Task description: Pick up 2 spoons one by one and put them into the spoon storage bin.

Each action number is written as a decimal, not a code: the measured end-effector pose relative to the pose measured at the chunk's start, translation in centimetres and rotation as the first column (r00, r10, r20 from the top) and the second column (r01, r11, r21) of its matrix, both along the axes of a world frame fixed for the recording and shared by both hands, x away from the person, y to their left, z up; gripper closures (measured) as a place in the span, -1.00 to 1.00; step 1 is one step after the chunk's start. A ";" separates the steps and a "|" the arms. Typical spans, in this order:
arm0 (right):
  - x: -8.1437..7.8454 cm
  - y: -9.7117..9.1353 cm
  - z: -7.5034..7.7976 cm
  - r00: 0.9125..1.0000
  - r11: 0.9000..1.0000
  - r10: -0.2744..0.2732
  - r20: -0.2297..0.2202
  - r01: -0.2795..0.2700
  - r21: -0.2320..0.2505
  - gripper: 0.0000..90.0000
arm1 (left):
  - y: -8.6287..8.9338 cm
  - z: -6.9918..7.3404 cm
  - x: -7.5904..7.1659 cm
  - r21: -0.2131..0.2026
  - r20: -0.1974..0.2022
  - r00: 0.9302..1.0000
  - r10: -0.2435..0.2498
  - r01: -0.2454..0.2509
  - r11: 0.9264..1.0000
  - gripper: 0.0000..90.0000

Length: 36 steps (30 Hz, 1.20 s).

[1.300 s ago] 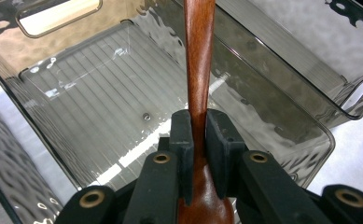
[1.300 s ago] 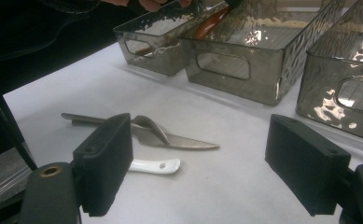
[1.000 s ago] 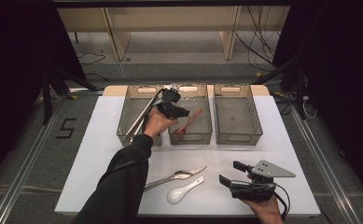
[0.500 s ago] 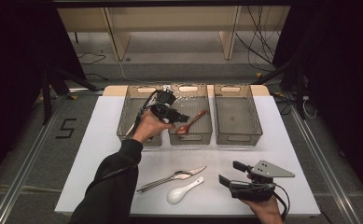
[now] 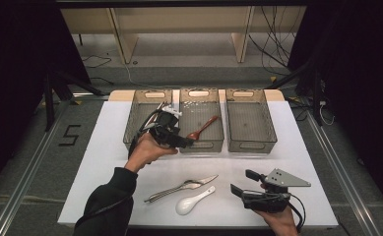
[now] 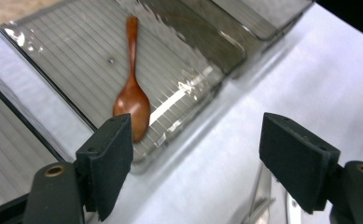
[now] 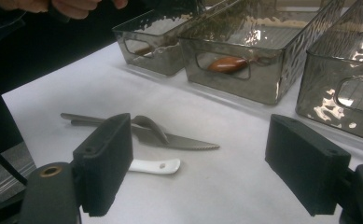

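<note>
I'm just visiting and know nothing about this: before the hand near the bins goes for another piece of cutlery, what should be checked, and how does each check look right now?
1. Wooden spoon lies inside the middle bin: ok.
2. Left gripper has let go; its jaws have just been opening and nothing sits between the fingers: ok.
3. Left gripper is clear of the bin's wall: cannot tell, it hovers close to the front edge.
4. Next pieces are reachable: knife, metal spoon and white spoon lie on the white table: ok.
5. Knife and metal spoon are apart for a clean grasp: not ok, they overlap.
6. Right gripper is open and away from the cutlery: ok.
</note>
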State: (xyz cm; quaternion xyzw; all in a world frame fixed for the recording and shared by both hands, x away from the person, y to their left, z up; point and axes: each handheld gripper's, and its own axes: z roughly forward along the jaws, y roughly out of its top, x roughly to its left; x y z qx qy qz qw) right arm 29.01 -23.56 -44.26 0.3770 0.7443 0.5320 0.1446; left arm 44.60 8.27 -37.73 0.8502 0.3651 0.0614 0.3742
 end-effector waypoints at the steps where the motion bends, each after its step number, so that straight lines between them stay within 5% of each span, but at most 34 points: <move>1: 0.0 0.0 0.0 1.000 1.000 0.000 0.001 0.000 0.000 -0.47 | 0.0 -0.2 -0.4 0.003 -0.001 1.000 -0.001 0.001 1.000 -0.44; 21: 0.0 0.1 0.1 1.000 1.000 -0.001 0.003 0.001 -0.004 -0.47 | -2.4 -2.8 -6.3 0.089 -0.009 0.998 -0.061 0.062 0.994 -0.49; 36: -0.1 0.1 0.1 1.000 1.000 0.000 0.004 0.000 -0.005 -0.47 | -3.3 -4.5 -8.2 0.135 -0.045 0.996 -0.077 0.083 0.987 -0.52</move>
